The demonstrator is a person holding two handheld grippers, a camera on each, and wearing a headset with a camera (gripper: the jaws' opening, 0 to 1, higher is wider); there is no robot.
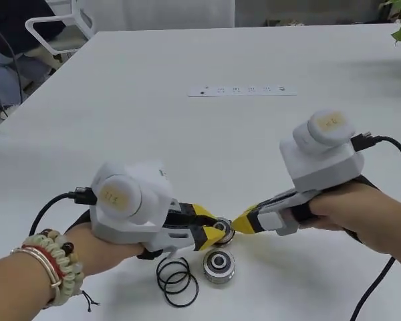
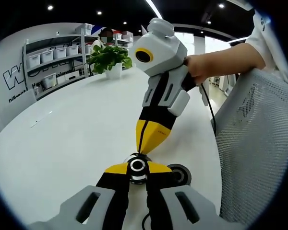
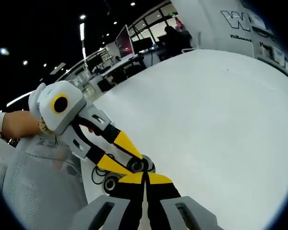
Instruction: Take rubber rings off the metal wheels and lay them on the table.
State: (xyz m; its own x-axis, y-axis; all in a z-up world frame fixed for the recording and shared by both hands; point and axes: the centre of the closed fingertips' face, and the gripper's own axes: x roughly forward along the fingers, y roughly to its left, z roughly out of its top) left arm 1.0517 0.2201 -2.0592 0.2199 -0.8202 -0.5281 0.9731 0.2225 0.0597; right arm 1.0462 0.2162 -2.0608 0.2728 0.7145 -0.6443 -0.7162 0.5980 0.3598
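Far left, beaded bracelets [image 1: 50, 264] round the wrist behind the left hand-held gripper [image 1: 216, 231], white-bodied with black-and-yellow jaws, closed tight on a small silver metal wheel with a dark hub [image 1: 222, 229], apparently lifted clear of the smooth white desk [image 1: 187, 154]. Below, flat on the desk, a loose pile of thin black rubber rings [image 1: 176, 275], overlapping one another, already off. Just right of them, a second round metal wheel [image 1: 218, 265], resting on the desk apart from the rings; cannot tell whether ringed or bare. Further right, the right hand-held gripper [image 1: 242, 225], jaws drawn together with no gap showing, tips against the rim of the held wheel; cannot tell whether a ring is nipped between them.

By the look of things: rings light, soft and stretchy, clingy on metal, apt to snap back or spring away if let go early. Wheel hard, stiff, dense for its size, slick on its polished faces. Best to clamp the wheel firmly, nip the ring at one exposed spot on the rim, stretch outward and roll over the edge, then set down flat beside the pile
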